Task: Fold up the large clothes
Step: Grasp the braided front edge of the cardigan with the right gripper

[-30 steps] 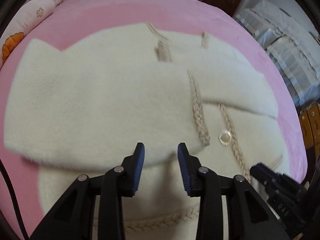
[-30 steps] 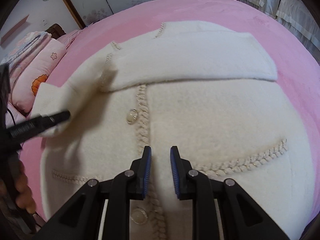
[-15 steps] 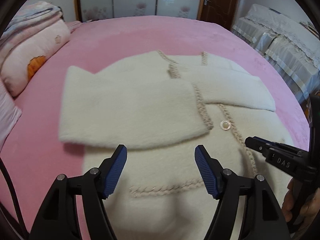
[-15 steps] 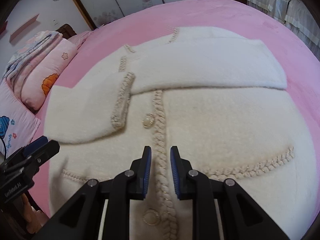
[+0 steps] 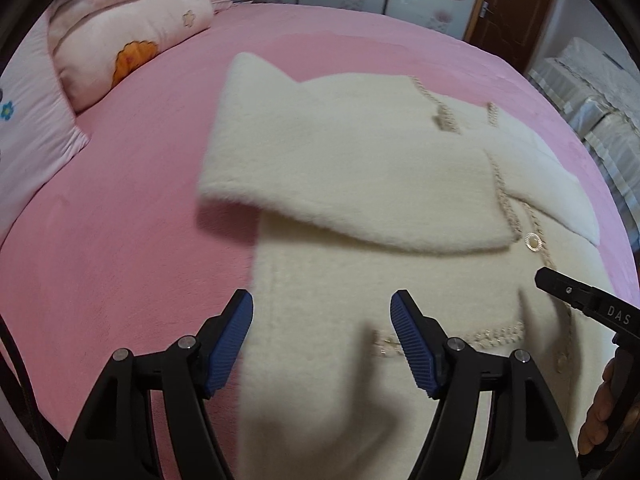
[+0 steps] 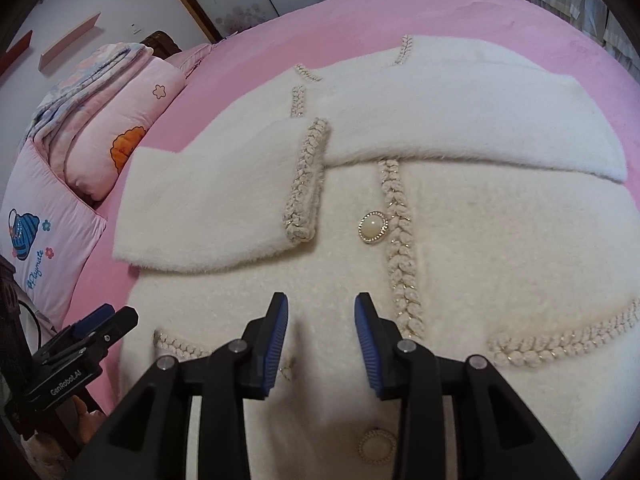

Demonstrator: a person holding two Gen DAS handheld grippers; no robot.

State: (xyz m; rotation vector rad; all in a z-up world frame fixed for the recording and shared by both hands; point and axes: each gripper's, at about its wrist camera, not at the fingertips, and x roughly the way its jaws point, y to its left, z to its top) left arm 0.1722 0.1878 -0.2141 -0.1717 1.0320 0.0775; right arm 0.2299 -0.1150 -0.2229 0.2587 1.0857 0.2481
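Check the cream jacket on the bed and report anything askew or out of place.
The jacket lies flat on the pink bed, both sleeves folded across the chest. One oddity: the left sleeve sticks out past the jacket's side edge onto the bed, so the outline is uneven. No damage shows.

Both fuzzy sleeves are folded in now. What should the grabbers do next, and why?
Probably lower both open grippers, left gripper and right gripper, onto the cream jacket's bottom hem and pinch it. Both sleeves already lie across the front, so folding the bottom up toward the collar looks like what remains.
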